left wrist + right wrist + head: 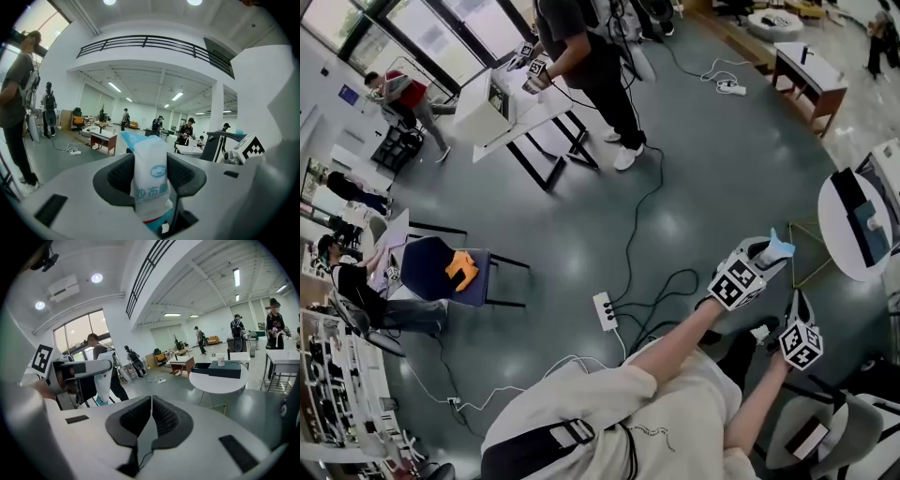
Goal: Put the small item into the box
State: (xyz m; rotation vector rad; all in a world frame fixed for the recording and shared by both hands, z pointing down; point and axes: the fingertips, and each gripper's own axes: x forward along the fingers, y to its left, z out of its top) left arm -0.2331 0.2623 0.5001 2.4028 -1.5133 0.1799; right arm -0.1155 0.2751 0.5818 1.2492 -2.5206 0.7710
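Observation:
My left gripper (766, 253) (149, 169) is shut on a small white packet with blue print and a blue end (150, 180) (776, 247), held upright in the air. Seen from the right gripper view, the same packet (102, 380) hangs in the left gripper (75, 376). My right gripper (797, 302) (151, 404) sits just right of the left one, jaws shut together with nothing between them. Past both grippers, at the right, a dark open box (865, 221) (224, 369) lies on a round white table (836, 234) (220, 383).
A white cup (219, 361) stands on the box. Cables and a power strip (605, 310) cross the grey floor. A blue chair with an orange item (450, 269) is at the left. A person works at a white folding table (502, 108). A grey chair (825, 431) is near my right.

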